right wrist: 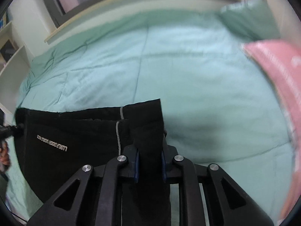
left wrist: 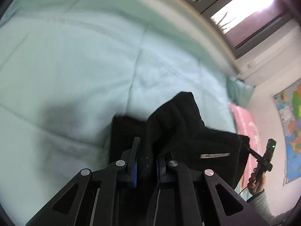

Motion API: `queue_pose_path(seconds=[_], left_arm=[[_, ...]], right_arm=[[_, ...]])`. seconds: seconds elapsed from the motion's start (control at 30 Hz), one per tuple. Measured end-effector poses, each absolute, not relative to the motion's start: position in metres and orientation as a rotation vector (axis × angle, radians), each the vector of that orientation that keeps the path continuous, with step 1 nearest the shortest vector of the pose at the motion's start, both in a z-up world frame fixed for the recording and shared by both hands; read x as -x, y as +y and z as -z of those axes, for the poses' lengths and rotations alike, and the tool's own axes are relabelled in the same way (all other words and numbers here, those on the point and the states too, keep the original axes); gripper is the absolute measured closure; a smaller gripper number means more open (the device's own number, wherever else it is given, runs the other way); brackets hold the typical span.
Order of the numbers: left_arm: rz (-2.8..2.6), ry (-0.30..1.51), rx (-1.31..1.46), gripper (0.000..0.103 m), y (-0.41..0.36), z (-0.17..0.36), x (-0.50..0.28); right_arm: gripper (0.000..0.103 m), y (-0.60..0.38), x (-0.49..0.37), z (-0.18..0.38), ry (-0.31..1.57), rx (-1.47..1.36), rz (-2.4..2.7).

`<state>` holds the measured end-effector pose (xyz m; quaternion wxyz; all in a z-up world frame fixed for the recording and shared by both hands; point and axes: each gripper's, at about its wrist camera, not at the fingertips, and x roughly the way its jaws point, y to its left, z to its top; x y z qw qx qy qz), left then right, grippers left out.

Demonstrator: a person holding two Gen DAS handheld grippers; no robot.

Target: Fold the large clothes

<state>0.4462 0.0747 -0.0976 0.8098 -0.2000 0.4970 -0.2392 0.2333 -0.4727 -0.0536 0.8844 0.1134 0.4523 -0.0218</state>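
A black garment (left wrist: 178, 122) with a strip of white lettering hangs stretched between both grippers, just above a mint-green bed cover (left wrist: 75, 66). My left gripper (left wrist: 150, 150) is shut on a bunched edge of the cloth. At the far right of that view, my right gripper (left wrist: 246, 145), held by a hand, pinches the garment's other corner. In the right wrist view, the right gripper (right wrist: 150, 148) is shut on a thick fold of the black garment (right wrist: 75, 131). The left gripper (right wrist: 17, 127) grips the corner at the left edge.
A pink pillow (right wrist: 278, 66) and a green pillow (right wrist: 248, 18) lie at one end of the bed cover (right wrist: 188, 75). A window (left wrist: 244, 9) runs behind the bed. A map (left wrist: 291, 122) hangs on the wall, and white shelves (right wrist: 11, 56) stand beside the bed.
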Motion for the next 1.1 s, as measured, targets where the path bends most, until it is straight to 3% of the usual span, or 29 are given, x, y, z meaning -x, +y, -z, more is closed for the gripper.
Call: queue_pose_path(seconds=[0.1,0.2,0.33,0.47,0.53,0.6,0.77,0.87,0.97,1.1], left_arm=[[0.511,1.008,0.427,0.090,0.069,0.078,-0.469],[0.456,1.041,0.421,0.089,0.062,0.097,-0.500],[0.327,1.230,0.354,0.089,0.042,0.178,-0.534],[0.287,1.276,0.319,0.083,0.031,0.215,-0.538],[0.307,1.289,0.316,0.081,0.033,0.210,-0.542],[0.352,1.289,0.336,0.080,0.042,0.199,-0.542],[0.462,1.204,0.605,0.060,0.112,0.157,-0.527],[0.401,1.158,0.580,0.057,0.129,0.129,-0.513],[0.448,1.128,0.515,0.057,0.107,0.102,-0.486],[0.579,1.106,0.379,0.057,0.024,0.083,-0.429]], right_arm=[[0.084,-0.471,-0.251,0.033,0.909,-0.178,0.084],[0.084,-0.480,-0.283,0.043,0.926,-0.171,0.137],[0.084,-0.484,-0.319,0.107,1.062,-0.194,0.175],[0.082,-0.478,-0.333,0.168,1.188,-0.237,0.166],[0.079,-0.477,-0.333,0.170,1.188,-0.237,0.183],[0.064,-0.483,-0.328,0.161,1.189,-0.257,0.208],[0.056,-0.492,-0.287,0.100,1.064,-0.334,0.220],[0.054,-0.478,-0.257,0.064,1.001,-0.356,0.184],[0.054,-0.435,-0.236,0.046,0.991,-0.364,0.077],[0.051,-0.366,-0.223,0.053,1.038,-0.302,-0.024]])
